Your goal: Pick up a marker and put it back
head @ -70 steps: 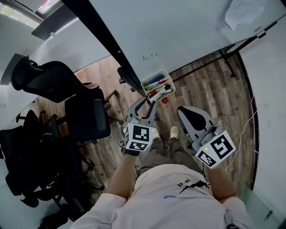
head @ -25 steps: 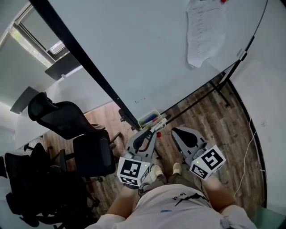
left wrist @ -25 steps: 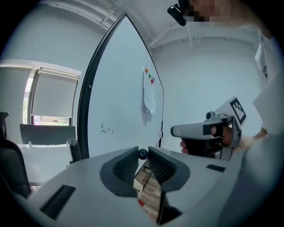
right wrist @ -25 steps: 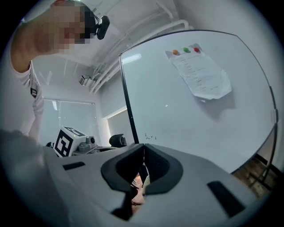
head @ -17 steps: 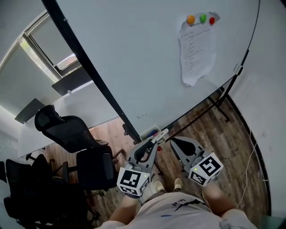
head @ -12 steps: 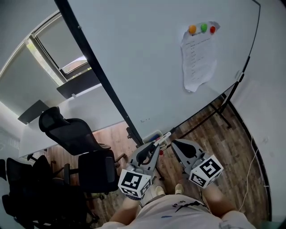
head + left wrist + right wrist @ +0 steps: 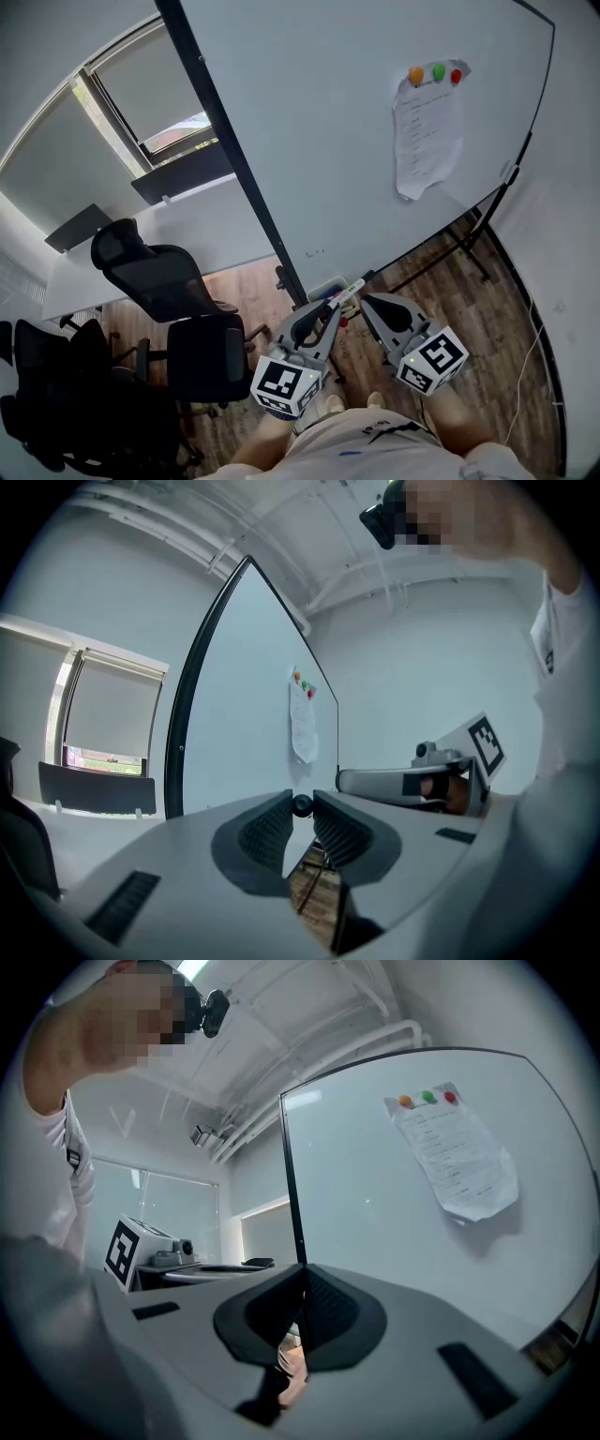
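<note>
My left gripper [image 7: 330,307] is shut on a white-bodied marker [image 7: 349,289] that sticks out past its tips, up and to the right toward the whiteboard [image 7: 319,141]. In the left gripper view the marker's dark round end [image 7: 301,804] sits pinched between the two pads. The marker tray [image 7: 322,288] hangs on the board's lower edge, just beyond the left gripper's tips. My right gripper [image 7: 370,302] hovers beside it to the right, jaws shut with nothing in them; its view shows the pads [image 7: 323,1309] pressed together.
A sheet of paper [image 7: 427,127] hangs on the whiteboard under three coloured magnets. Black office chairs [image 7: 164,291] stand to the left, with a white desk [image 7: 187,225] behind them. The board's stand legs [image 7: 469,239] rest on the wooden floor at the right.
The left gripper has come away from the tray with the marker in its grip. The head view has tilted upward, so more of the whiteboard and the paper now show. The right gripper stays shut.
</note>
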Demonstrator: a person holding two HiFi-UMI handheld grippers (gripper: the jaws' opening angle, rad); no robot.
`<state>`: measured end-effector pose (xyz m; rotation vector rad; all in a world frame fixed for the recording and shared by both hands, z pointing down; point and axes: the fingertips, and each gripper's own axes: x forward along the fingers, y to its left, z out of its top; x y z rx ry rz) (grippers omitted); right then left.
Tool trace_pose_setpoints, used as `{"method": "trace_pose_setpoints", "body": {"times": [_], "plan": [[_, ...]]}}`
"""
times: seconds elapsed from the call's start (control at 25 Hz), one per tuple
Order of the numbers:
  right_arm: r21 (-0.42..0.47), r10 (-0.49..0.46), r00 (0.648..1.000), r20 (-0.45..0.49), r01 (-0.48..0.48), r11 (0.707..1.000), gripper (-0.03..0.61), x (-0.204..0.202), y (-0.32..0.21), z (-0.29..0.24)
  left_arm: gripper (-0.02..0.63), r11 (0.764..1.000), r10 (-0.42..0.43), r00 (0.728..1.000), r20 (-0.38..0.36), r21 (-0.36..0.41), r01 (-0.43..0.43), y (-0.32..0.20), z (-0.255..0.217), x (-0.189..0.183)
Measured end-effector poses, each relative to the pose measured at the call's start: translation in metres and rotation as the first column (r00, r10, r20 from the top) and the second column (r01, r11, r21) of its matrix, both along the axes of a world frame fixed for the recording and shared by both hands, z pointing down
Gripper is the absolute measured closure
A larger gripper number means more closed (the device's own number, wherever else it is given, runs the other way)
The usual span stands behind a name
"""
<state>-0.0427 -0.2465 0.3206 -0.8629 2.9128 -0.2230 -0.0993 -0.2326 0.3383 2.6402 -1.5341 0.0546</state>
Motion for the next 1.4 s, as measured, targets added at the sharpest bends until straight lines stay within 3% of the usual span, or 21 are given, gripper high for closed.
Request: {"method": "trace_pose_setpoints", "body": {"times": [0.48, 1.4], "plan": [[-0.018, -0.008, 1.0, -0.009, 0.008, 1.0, 0.565, -0.002, 0.001, 0.008, 0.537, 0.999, -0.018, 0.999, -0.028, -0.027, 0.018, -0.001, 0.006, -0.002], [-0.087, -0.01, 0.999, -0.031, 0.007, 0.996, 0.565, -0.01, -0.007, 0.04, 0.537, 0.992, -0.077, 0.997, 0.031, -0.097, 0.079, -0.007, 0.048, -0.021]]}}
